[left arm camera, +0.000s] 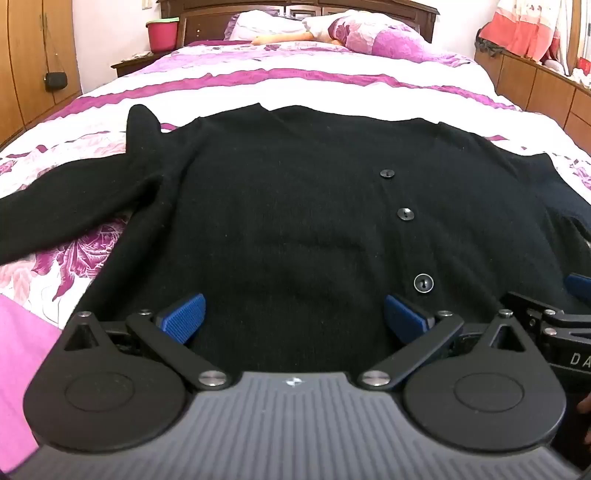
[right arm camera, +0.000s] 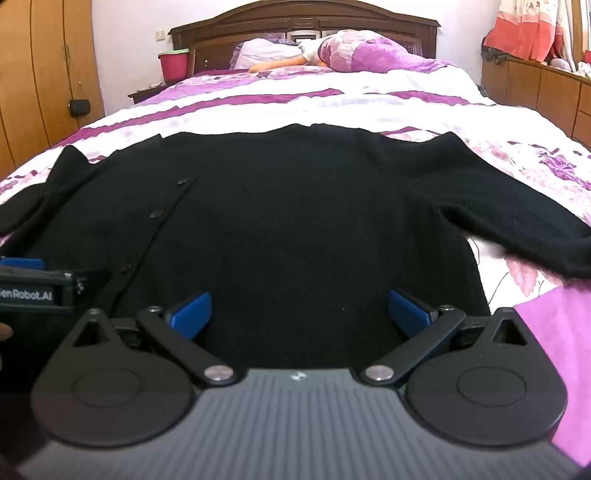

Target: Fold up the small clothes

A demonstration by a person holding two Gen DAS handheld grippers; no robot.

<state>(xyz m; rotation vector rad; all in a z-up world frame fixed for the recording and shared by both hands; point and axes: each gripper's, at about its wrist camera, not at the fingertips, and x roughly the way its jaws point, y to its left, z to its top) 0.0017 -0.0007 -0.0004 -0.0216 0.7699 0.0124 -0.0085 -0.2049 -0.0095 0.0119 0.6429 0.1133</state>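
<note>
A wide bed (left arm camera: 303, 92) with a purple-flowered white cover fills the room, with a dark wooden headboard (right arm camera: 303, 22), wooden wardrobes (left arm camera: 33, 66) and one pink bucket (right arm camera: 173, 64) around it. One black cardigan (left arm camera: 295, 221) lies flat across the near end, both sleeves spread, three buttons (left arm camera: 405, 214) showing. The left gripper (left arm camera: 293, 317) and the right gripper (right arm camera: 300, 312) hover over its hem, both jaws wide apart, holding nothing.
</note>
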